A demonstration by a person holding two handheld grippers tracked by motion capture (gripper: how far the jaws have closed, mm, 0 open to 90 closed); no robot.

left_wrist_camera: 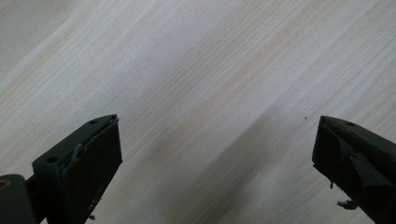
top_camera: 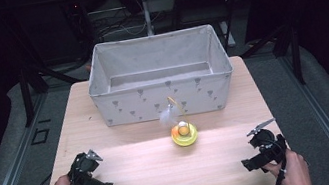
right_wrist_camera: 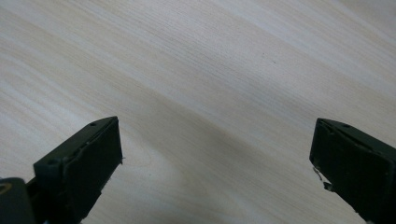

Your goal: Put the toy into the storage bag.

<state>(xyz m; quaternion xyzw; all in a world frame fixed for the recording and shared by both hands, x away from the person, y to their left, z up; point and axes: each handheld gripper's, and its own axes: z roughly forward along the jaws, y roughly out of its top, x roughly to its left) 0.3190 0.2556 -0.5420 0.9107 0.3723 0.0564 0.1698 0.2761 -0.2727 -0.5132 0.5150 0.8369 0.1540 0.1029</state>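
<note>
Yellow toy [top_camera: 184, 134] on pale wood table [top_camera: 166, 173], dark room around.

Bright overhead light washes the pale table [top_camera: 130, 174] — its surroundings fall into near-black; both gripper views are sharp, crossed by soft diagonal shadows.

Toy [top_camera: 184, 134] before bin [top_camera: 164, 103], on table [top_camera: 129, 169]

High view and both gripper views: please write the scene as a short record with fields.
table: light wood
bin: grey fabric storage bin, at far side, looks empty
toy: yellow-based toy with feather, in front of bin, standing free
left gripper: open, holding nothing, near left of table
right gripper: open, holding nothing, near right of table
</note>
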